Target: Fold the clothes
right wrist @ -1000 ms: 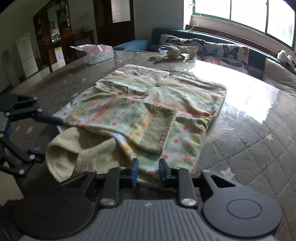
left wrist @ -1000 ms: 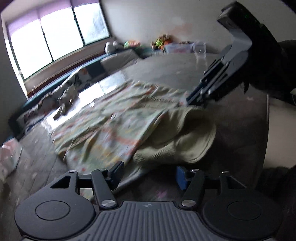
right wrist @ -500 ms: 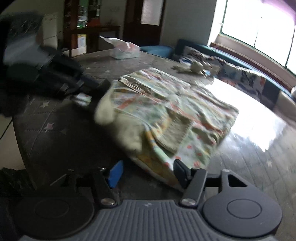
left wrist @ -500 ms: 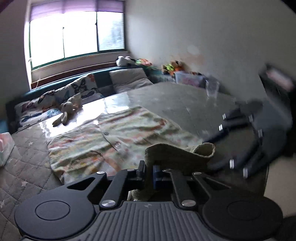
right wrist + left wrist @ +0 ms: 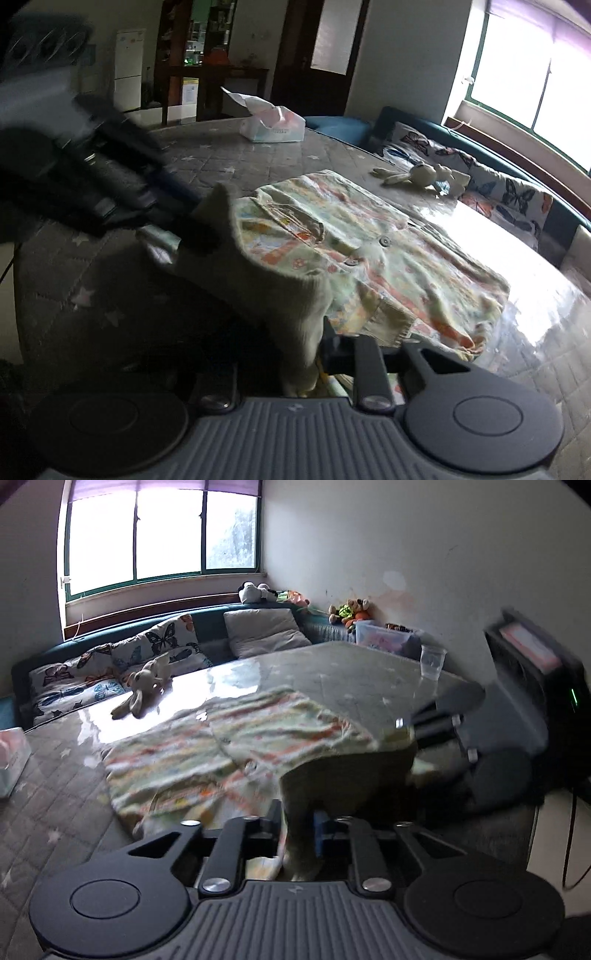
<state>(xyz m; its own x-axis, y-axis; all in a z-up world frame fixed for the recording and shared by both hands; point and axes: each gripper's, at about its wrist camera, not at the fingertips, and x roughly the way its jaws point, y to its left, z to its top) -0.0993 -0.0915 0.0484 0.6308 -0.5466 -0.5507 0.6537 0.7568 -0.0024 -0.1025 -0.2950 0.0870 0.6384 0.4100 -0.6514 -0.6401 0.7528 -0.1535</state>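
Both grippers — left gripper (image 5: 297, 825), right gripper (image 5: 314, 349) — pinch the garment (image 5: 332, 254); clear cup (image 5: 432, 661) seems empty.

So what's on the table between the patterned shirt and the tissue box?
Only bare quilted table cover lies between the patterned shirt and tissue box, seen in the right wrist view.
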